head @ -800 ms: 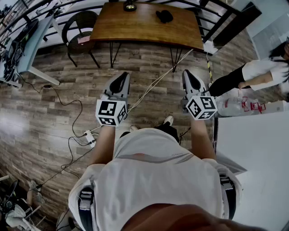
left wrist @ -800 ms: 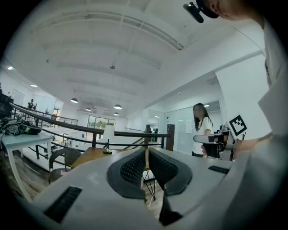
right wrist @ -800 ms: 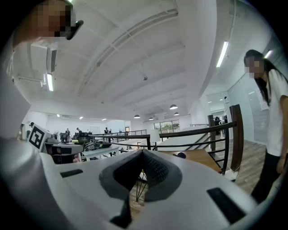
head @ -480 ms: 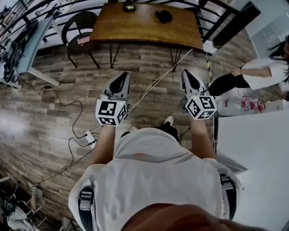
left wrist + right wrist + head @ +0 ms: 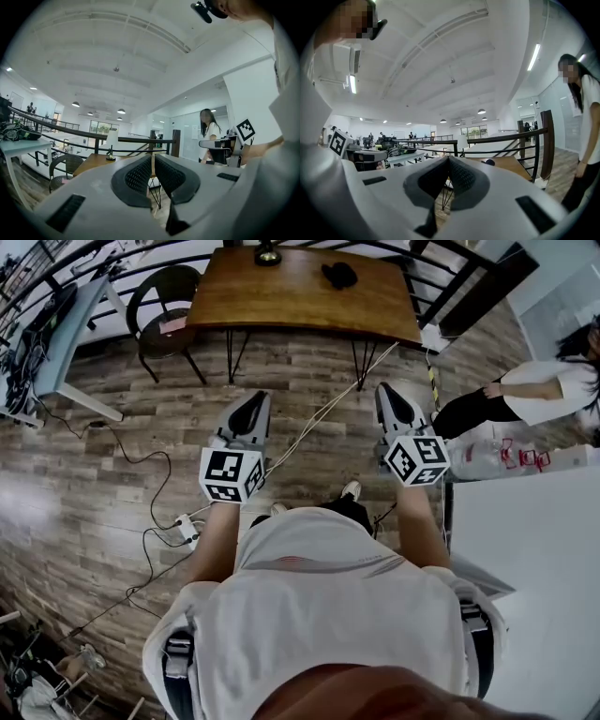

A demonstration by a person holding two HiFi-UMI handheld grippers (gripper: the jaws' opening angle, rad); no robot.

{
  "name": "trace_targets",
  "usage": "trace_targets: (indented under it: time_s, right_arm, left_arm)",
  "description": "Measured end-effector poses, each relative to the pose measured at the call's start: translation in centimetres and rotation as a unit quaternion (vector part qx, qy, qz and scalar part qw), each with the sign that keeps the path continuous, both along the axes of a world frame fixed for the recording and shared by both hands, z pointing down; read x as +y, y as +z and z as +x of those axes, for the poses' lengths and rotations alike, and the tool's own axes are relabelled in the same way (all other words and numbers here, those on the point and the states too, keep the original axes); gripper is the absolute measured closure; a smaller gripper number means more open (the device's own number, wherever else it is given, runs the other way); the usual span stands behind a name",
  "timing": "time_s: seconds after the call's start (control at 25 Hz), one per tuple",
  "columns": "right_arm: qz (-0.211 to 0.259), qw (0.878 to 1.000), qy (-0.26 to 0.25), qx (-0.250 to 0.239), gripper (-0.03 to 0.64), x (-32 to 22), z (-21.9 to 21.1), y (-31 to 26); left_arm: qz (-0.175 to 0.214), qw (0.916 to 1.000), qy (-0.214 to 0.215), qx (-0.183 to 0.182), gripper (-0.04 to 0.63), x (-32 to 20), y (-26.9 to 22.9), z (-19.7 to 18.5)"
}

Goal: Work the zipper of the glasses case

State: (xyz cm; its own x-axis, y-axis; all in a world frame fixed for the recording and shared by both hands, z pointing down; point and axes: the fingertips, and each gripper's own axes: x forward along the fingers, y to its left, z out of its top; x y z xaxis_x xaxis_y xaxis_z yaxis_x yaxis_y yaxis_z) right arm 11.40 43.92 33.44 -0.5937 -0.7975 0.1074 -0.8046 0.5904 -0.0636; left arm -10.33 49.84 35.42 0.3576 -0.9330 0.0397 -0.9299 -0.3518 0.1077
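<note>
- here, a plank floor (image 5: 112, 465) is being looked down on from the head view, with cables (image 5: 141, 521) being trailed across it.
- a white surface (image 5: 530, 559) is being shown along the right side, low in that view.
- a wooden table (image 5: 281, 296) is being seen at the far side of the floor, well ahead of both grippers.
- a person in a white top (image 5: 548, 390) is being seen at the right edge, near the table's right end.
- a dark chair (image 5: 164, 301) is being shown just beside the table's left end.
- the left gripper (image 5: 251, 404) is being held out level over the floor, its jaws being pressed together with nothing between them.
- the right gripper (image 5: 387, 397) is being held out alongside it, well apart from it, jaws likewise being pressed together and empty.
- a small lamp (image 5: 270, 251) is being seen at the table's far edge.
- the glasses case (image 5: 339, 275), a small dark shape, is being seen lying on the table top toward its far right part, well apart from both grippers and being touched by neither.
</note>
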Motion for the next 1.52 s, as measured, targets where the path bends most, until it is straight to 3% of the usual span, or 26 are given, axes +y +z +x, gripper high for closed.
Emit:
trace_targets:
  time_s: [0.16,0.36,0.68,0.96,1.24,1.52]
  right_arm:
    - [-0.001,1.000,0.008,-0.018,0.566,0.1,0.1,-0.1]
    - [-0.009,1.000,0.015,0.001,0.566,-0.4,0.5,0.3]
    - [-0.016,1.000,-0.002,0.006,0.566,-6.8,0.1,0.7]
    - [-0.022,1.000,-0.014,-0.002,0.566,-16.1,0.2,1.0]
    - [-0.028,0.999,-0.009,-0.021,0.566,-26.5,4.8,-0.3]
    - [-0.053,0.998,-0.006,-0.029,0.566,-34.2,9.1,2.2]
  left_arm:
    - [0.002,1.0000,0.005,0.005,0.563,-0.1,0.0,0.1]
    - [-0.002,0.9997,0.012,0.019,0.563,-1.0,0.7,0.4]
    - [-0.010,0.9995,-0.011,0.029,0.563,-6.3,1.2,0.2]
    - [-0.012,0.9998,-0.014,0.007,0.563,-15.8,0.1,0.9]
    - [0.000,0.9999,-0.006,-0.010,0.563,-26.6,-2.8,5.6]
    - [-0.026,0.9994,0.005,-0.022,0.563,-34.3,-1.7,10.3]
